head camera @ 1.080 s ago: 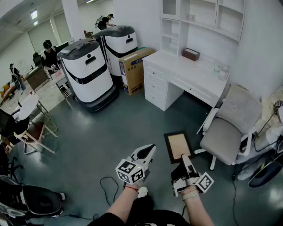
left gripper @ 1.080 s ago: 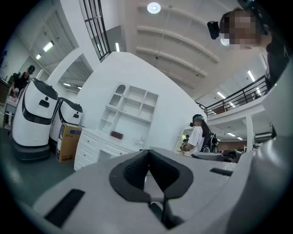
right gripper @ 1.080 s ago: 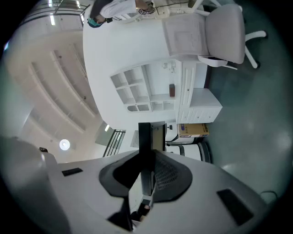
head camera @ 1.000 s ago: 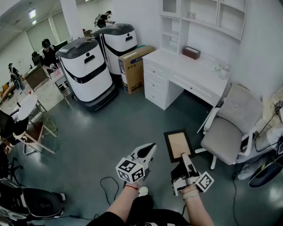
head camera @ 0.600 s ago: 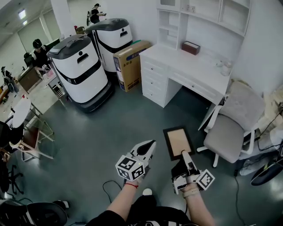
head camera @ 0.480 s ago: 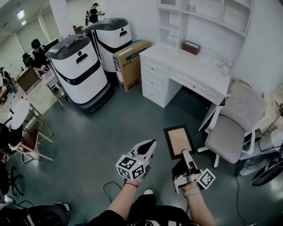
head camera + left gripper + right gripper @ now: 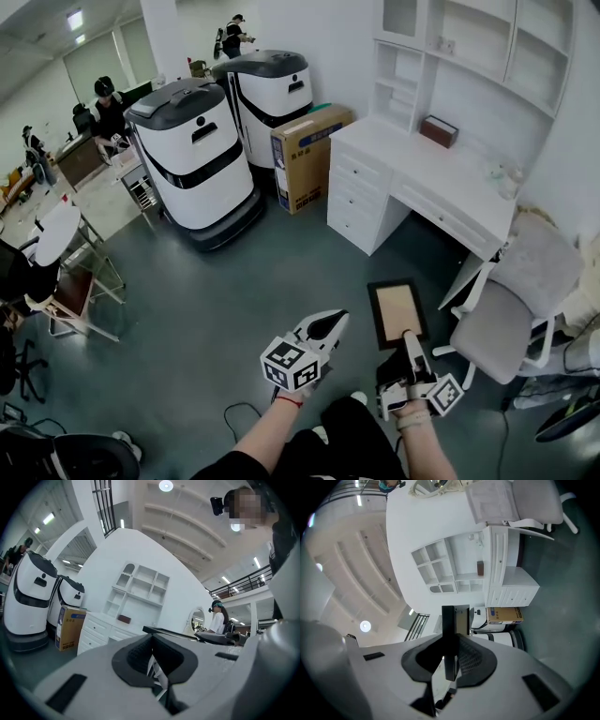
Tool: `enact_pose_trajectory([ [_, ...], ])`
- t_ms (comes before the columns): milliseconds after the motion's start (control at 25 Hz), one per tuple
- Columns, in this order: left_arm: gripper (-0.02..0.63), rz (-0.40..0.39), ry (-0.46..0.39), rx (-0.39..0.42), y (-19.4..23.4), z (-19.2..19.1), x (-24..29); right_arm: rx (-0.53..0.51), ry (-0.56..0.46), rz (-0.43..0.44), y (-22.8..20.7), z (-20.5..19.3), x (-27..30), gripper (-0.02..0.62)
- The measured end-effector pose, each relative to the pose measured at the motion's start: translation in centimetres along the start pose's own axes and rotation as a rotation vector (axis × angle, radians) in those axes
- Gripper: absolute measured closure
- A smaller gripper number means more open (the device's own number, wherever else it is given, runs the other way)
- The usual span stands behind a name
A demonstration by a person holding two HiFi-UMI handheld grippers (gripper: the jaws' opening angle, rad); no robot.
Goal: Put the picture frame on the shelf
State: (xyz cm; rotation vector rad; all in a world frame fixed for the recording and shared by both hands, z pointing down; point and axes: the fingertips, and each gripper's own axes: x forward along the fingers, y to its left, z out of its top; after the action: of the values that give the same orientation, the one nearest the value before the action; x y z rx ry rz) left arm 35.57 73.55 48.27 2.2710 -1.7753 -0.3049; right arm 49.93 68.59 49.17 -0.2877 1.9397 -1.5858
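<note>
Upper right, a white surface [image 7: 441, 180] stands under the shelf [image 7: 473, 52]; the brown box's [image 7: 309, 155] words are too small to read. Lower right, the right tool [image 7: 409, 337] grips the picture frame [image 7: 397, 311]. The left tool [image 7: 331, 322] is clenched, empty.

I count two tall white-and-black rounded machines [image 7: 197, 150] left of the white drawer desk [image 7: 412, 183], one brown cardboard box [image 7: 309, 155] against its left end, one grey padded chair [image 7: 511, 314] to its right, and one dark-rimmed picture frame [image 7: 397, 312] before it.

Black-rimmed tan picture frame [image 7: 397, 312], white shelf [image 7: 514, 42], brown box [image 7: 309, 155]
</note>
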Motion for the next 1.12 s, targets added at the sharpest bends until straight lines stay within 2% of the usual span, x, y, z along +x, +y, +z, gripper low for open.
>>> enact_pose_trajectory([
  [320,0.6,0.043,0.01,0.012,5.9,1.5,3.4,0.04,0.017,0.006,-3.1,1.6,7.7,0.526],
  [760,0.6,0.066,0.028,-0.013,12.9,5.2,14.3,0.056,0.046,0.001,-5.7,8.5,18.9,0.526],
  [1120,0.6,0.047,0.047,-0.004,17.6,6.8,23.3,0.068,0.032,0.011,-8.4,13.9,26.0,0.526],
])
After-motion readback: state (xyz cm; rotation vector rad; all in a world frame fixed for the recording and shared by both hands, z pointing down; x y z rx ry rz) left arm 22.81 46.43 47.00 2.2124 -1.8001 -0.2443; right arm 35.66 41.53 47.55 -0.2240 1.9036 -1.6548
